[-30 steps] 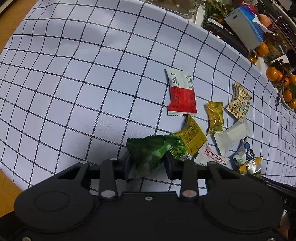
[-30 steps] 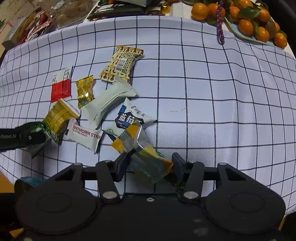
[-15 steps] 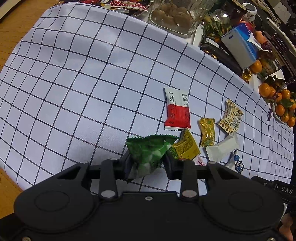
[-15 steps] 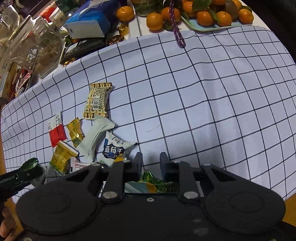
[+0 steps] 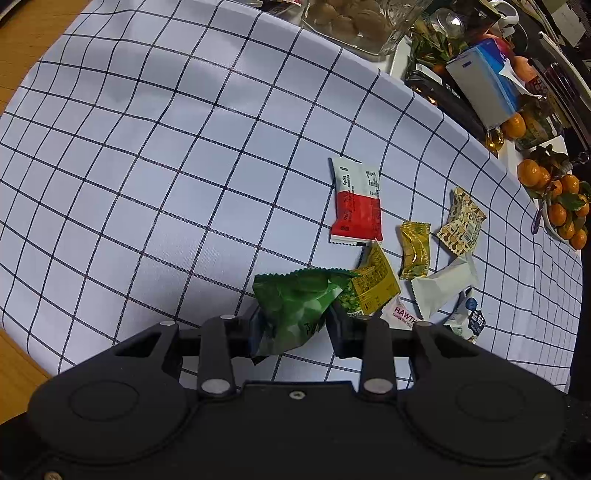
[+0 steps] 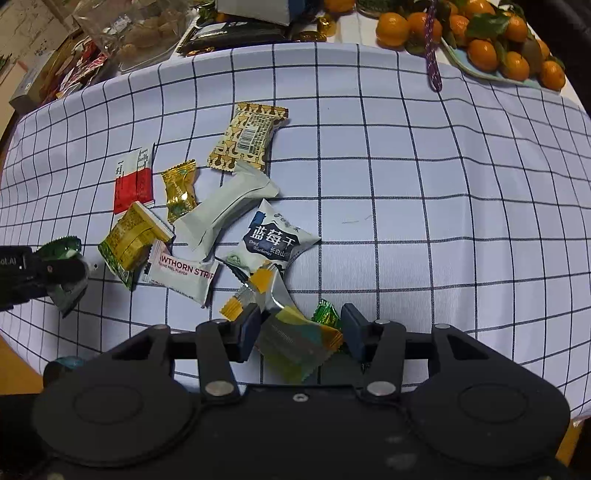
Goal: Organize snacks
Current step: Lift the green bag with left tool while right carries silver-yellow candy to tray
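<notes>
My left gripper (image 5: 295,325) is shut on a crinkled green snack packet (image 5: 295,302), held just above the checked cloth (image 5: 166,166); the right wrist view shows it at the left edge (image 6: 62,251). My right gripper (image 6: 301,332) hangs low over the snack pile, its jaws opening. A silver and yellow packet (image 6: 295,343) lies between them, the pads close beside it without a clear squeeze, and a small green candy (image 6: 325,314) sits by the right pad. Loose on the cloth are a red and white bar (image 5: 356,206), a gold candy (image 5: 415,247), a white packet (image 6: 225,206), a blueberry packet (image 6: 273,240) and a hawthorn strip (image 6: 181,273).
A brown patterned packet (image 6: 247,136) and a yellow-green packet (image 6: 133,240) lie in the same pile. Beyond the cloth stand a plate of oranges (image 6: 498,48), a blue tissue box (image 5: 484,85) and a glass container (image 5: 354,22). The table's wooden edge (image 5: 18,362) shows at the left.
The right jaws narrowed while that gripper rose, then widened again as it came back down over the silver and yellow packet. The left gripper kept its hold on the green packet.
</notes>
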A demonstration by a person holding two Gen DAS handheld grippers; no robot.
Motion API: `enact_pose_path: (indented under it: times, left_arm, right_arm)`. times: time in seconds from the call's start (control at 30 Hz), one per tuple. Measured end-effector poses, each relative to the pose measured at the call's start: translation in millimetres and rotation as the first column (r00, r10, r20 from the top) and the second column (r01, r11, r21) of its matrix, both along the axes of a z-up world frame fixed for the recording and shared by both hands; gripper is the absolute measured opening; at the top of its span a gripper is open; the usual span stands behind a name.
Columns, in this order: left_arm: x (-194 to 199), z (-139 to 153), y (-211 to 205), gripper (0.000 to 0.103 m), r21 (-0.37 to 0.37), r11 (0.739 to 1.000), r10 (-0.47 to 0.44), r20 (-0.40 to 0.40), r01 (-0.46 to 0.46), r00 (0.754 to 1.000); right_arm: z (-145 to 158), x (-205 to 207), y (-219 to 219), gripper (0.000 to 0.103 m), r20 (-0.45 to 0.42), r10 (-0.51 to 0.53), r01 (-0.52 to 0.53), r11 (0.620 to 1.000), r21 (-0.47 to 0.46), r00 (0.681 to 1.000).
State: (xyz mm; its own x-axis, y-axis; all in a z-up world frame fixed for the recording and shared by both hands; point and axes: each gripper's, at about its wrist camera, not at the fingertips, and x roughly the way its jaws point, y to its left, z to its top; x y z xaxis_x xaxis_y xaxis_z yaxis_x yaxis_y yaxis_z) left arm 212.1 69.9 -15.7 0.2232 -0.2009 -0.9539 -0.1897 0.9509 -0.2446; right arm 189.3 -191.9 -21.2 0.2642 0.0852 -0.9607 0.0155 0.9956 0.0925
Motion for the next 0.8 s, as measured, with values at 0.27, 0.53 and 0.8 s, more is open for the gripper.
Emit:
enact_pose_path:
  times: [0.27,0.53,0.8]
  left_arm:
    - [0,-1,-1,0.044,-0.008,1.0,-0.006,-0.009,0.006,1.0]
    - [1,1,-6,0.044,-0.007,1.0,-0.028,0.001,0.028,1.0]
    - [0,3,-7,0.044,-0.007,0.999,-0.032,0.009,0.032,0.999]
  right_arm:
    - [4,-12,28,0.05,0.059,0.231,-0.223,0.967,-0.122,0.971]
    - [-6,-15,36,0.049,0.054,0.301,-0.287,0.941,-0.182,0.952]
    - [-3,6,7,0.035,0.02,0.088,-0.087,0.995,-0.038,0.996]
